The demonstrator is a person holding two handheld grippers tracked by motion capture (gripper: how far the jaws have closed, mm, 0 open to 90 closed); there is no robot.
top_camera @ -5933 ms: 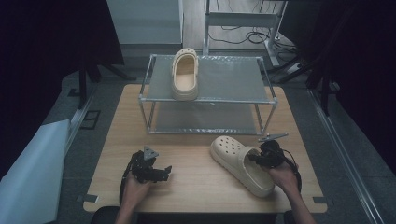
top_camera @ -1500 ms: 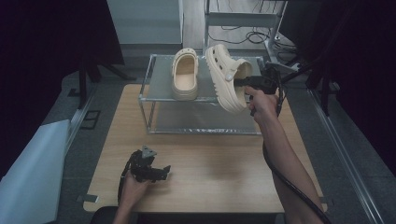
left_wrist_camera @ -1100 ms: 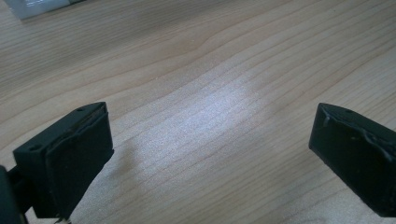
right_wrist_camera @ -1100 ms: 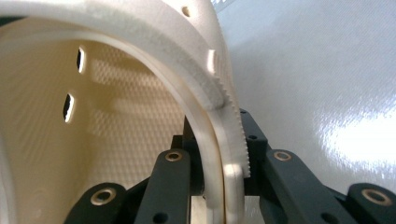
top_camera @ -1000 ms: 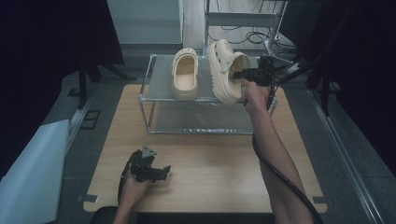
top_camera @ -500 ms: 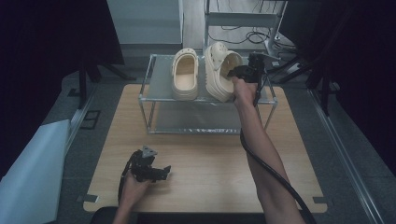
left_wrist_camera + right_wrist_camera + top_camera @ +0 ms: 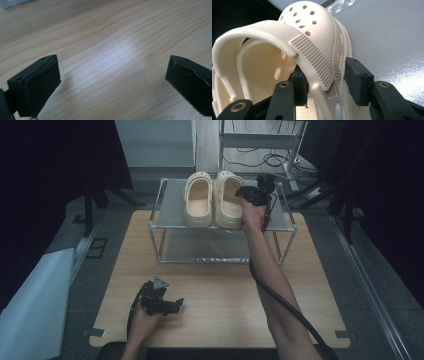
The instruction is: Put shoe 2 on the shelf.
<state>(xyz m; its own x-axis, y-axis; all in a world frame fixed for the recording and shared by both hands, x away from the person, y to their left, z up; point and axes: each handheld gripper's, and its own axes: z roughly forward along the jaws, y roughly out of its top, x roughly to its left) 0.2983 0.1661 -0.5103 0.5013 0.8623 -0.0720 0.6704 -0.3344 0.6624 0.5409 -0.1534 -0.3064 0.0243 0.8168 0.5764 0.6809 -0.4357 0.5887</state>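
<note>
1. Your right gripper (image 7: pixel 248 195) is up at the top shelf of the metal rack (image 7: pixel 286 220), at the right-hand clog (image 7: pixel 227 200). Your forearm stretches across the wooden table (image 7: pixel 215 285) to reach it.

2. That right-hand clog sits flat on the top shelf, sole down, toe pointing away from you. Its inner side is just beside the left-hand clog (image 7: pixel 198 200), so close that you cannot tell whether the two touch. The pair stands side by side toward the left half of the shelf.

3. In the right gripper view, your right gripper (image 7: pixel 327 85) straddles the clog's (image 7: pixel 294 47) side wall near the strap rivet. One jaw is inside the shoe, the other outside by the grey shelf surface (image 7: pixel 392 40).

4. The jaws have just been opening. The outer pad stands clear of the wall with a visible gap, so the grip is released, though the wall is between the jaws.

5. Your left gripper (image 7: pixel 165 302) lies low at the near edge of the table, well apart from the rack, with your hand on it.

6. In the left gripper view, your left gripper (image 7: pixel 112 82) has its jaws spread wide over bare wood (image 7: pixel 110 37), with nothing between them.
</note>
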